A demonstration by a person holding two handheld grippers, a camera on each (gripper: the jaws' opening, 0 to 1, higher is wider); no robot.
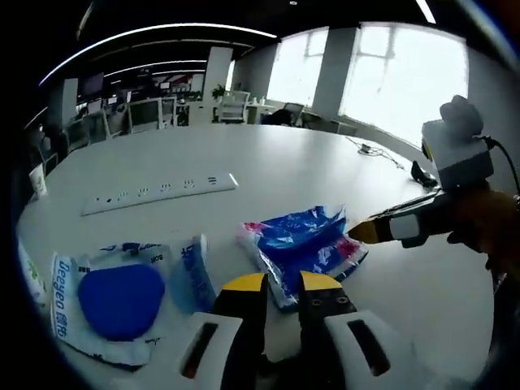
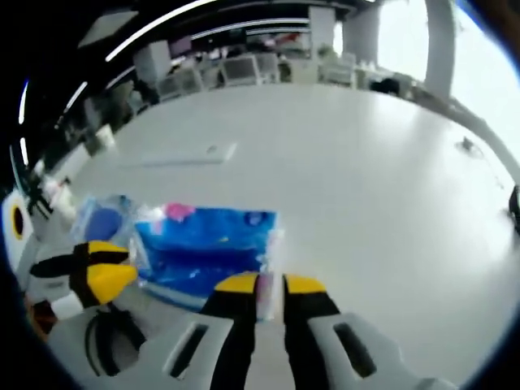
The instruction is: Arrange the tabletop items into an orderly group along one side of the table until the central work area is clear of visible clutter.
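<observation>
A crinkled blue, white and pink packet lies on the white table between both grippers. My left gripper has its jaws close together on the packet's near corner. In the right gripper view it sits at the packet's left edge. My right gripper is shut on the packet's near edge, and a pale strip of wrapper shows between the jaws. Seen from the left gripper view, its yellow tip meets the packet's right edge.
A white bag holding a round blue item lies just left of the packet. A white power strip lies further back. A cable and a small dark object sit at the far right, and office desks and chairs stand beyond the table.
</observation>
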